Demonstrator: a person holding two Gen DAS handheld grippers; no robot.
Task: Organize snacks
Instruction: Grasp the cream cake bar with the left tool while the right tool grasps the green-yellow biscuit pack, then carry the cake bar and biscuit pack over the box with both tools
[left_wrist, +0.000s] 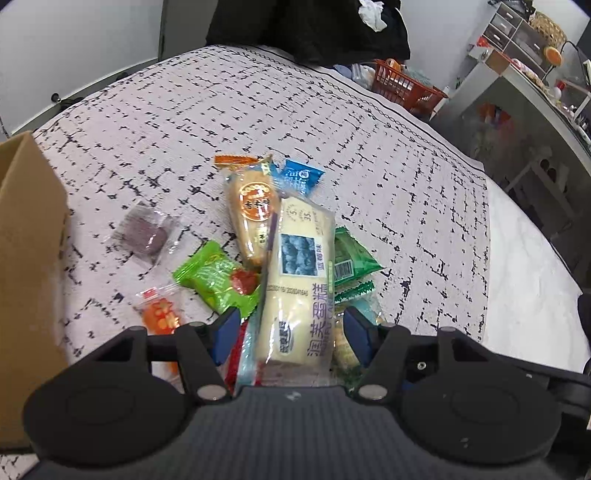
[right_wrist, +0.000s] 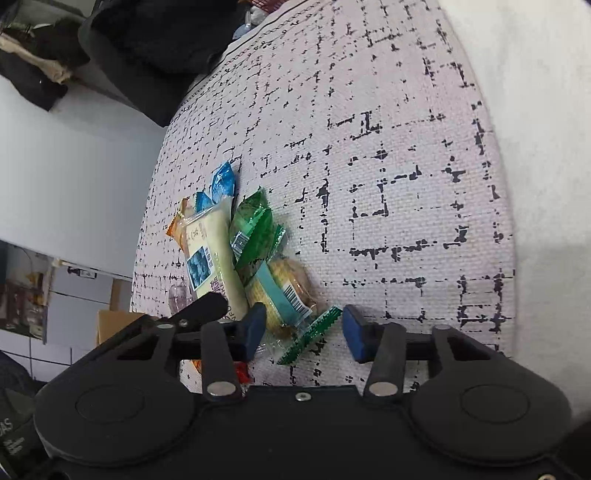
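My left gripper (left_wrist: 291, 332) straddles the cake pack (left_wrist: 295, 280), which tops the snack pile beside the box (left_wrist: 26, 258), pads not visibly pressing. Right gripper (right_wrist: 304, 328) stands half-open around a biscuit pack (right_wrist: 284, 295). I'd close squarely mid-pack, avoiding neighbours.

A white cloth with a broken black grid (left_wrist: 258, 110) covers the surface. Beyond it lie dark clothes (left_wrist: 310, 29) and an orange basket (left_wrist: 406, 86). To the right, a grey shelf unit (left_wrist: 517, 26) stands against a pale wall (left_wrist: 74, 37).
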